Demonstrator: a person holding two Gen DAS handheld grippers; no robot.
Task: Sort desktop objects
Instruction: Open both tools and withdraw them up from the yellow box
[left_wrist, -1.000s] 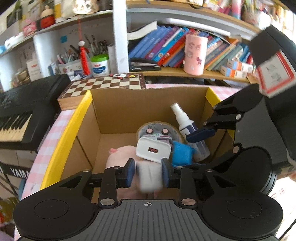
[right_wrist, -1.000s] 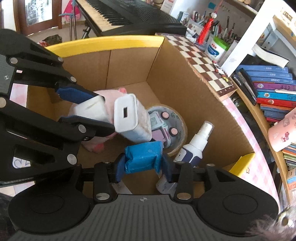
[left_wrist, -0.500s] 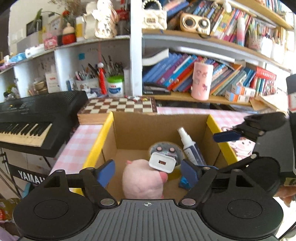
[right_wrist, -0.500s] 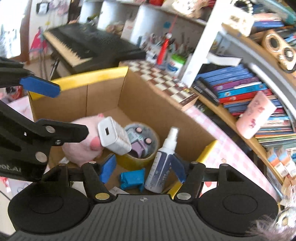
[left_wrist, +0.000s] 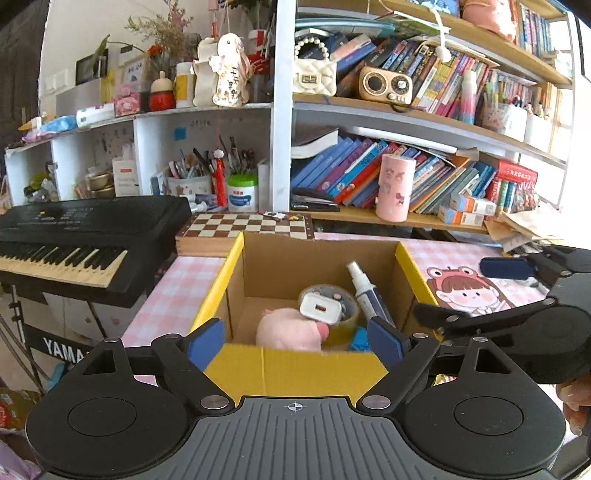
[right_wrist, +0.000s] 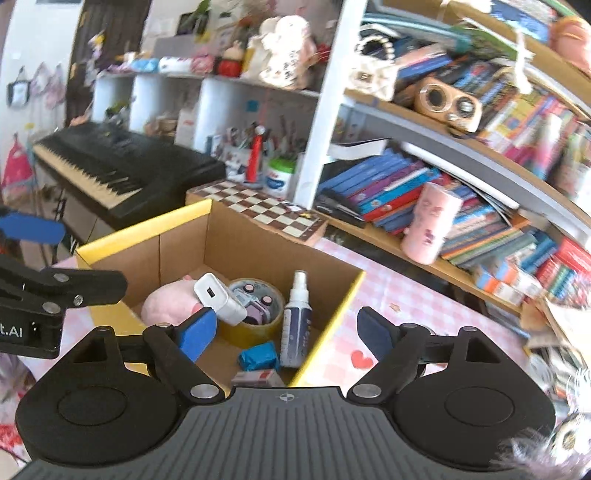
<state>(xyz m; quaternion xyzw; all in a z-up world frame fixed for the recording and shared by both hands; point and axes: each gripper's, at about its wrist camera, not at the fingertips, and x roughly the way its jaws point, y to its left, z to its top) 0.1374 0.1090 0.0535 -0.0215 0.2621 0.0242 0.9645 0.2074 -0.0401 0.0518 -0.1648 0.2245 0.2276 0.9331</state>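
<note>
Left tool (left_wrist: 295, 341) and right tool (right_wrist: 286, 328) both empty, jaws opening. Just ahead, yellow-rimmed cardboard box (right_wrist: 144, 229) on pink checked surface (right_wrist: 391, 295) already holds six: one pink plush toy (right_wrist: 166, 301), white charger block (right_wrist: 218, 297), tape roll (right_wrist: 258, 314), spray bottle (right_wrist: 295, 321), blue packet (right_wrist: 258, 356), small carton (right_wrist: 256, 376). Sorting looks nearly done; no loose items visible beyond.

**Colours in and around your box**

You see a brown cardboard box (right_wrist: 255, 254) with yellow flaps. Inside it lie a pink plush toy (right_wrist: 168, 304), a white charger (right_wrist: 218, 297), a blue wrapped packet (right_wrist: 258, 356) and a white-and-navy spray bottle (right_wrist: 295, 325). The tablecloth (right_wrist: 402, 306) is pink-and-white check. Behind the box sits a brown-and-cream chequered chessboard (left_wrist: 247, 225) and a black keyboard (left_wrist: 85, 229).
</note>
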